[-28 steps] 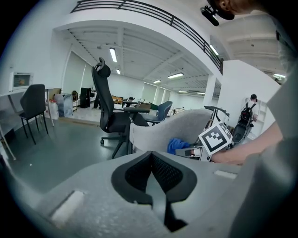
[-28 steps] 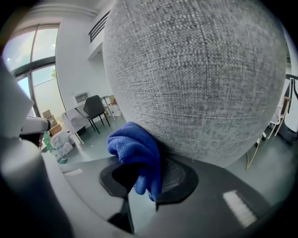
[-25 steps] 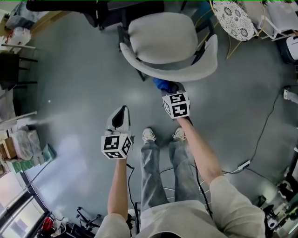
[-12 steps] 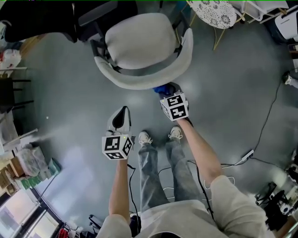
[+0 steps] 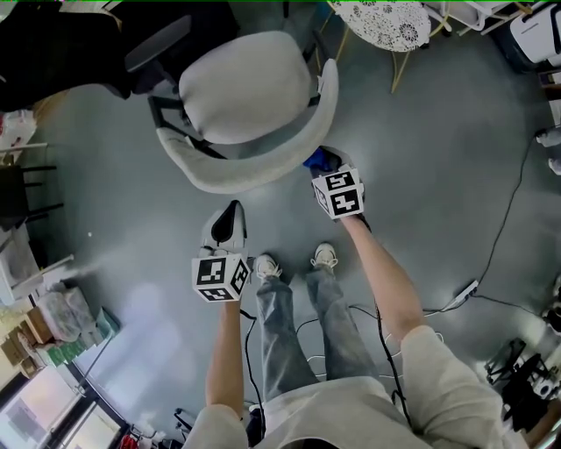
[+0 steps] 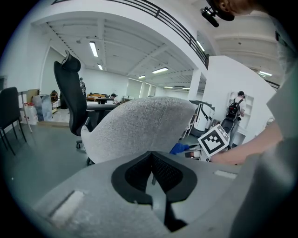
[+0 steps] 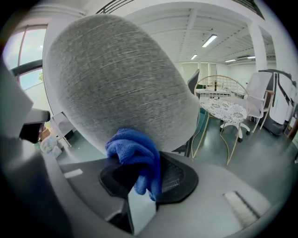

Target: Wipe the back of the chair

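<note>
A grey fabric chair (image 5: 250, 88) with a curved back (image 5: 263, 162) stands in front of me. In the right gripper view the chair back (image 7: 116, 74) fills the frame. My right gripper (image 5: 323, 163) is shut on a blue cloth (image 7: 137, 158), which presses against the back's right end; the blue cloth (image 5: 316, 160) peeks out in the head view. My left gripper (image 5: 226, 219) hangs shut and holds nothing, a little short of the back's lower edge. From the left gripper view I see the chair back (image 6: 139, 125) and the blue cloth (image 6: 179, 148) beyond my left gripper (image 6: 151, 174).
A black office chair (image 5: 79, 48) stands at the far left. A white lace-pattern round table (image 5: 386, 22) on gold legs is behind the grey chair. Cables (image 5: 491, 263) trail on the grey floor at the right. My shoes (image 5: 294, 261) are just below the grippers.
The chair has turned and shifted left in the head view. My right gripper with the blue cloth now sits at the back's right end instead of its middle. The left gripper has stayed put.
</note>
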{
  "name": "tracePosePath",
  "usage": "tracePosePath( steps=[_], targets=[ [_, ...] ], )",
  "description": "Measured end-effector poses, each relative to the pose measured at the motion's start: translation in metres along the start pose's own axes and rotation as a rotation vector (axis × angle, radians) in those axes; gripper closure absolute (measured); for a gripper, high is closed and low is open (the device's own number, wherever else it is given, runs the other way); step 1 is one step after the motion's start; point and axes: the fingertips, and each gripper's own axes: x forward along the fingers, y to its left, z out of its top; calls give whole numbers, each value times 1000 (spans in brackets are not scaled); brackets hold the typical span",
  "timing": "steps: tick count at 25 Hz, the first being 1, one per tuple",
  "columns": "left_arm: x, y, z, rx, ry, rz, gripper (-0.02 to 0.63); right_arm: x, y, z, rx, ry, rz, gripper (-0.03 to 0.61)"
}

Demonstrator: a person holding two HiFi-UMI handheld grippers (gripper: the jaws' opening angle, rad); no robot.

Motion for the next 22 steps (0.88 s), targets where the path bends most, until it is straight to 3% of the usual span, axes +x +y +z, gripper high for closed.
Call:
tracePosePath(
  steps=[4, 12, 22],
  targets=[
    [9, -4, 3, 2, -2, 3, 612, 1, -20, 3, 5, 0, -22, 479],
    [8, -11, 6, 14, -3, -14, 612, -8, -16, 0, 0, -1, -30, 479],
    [-21, -16, 16, 31, -29, -22, 612, -75, 5, 4, 27, -88, -60, 479]
  ],
)
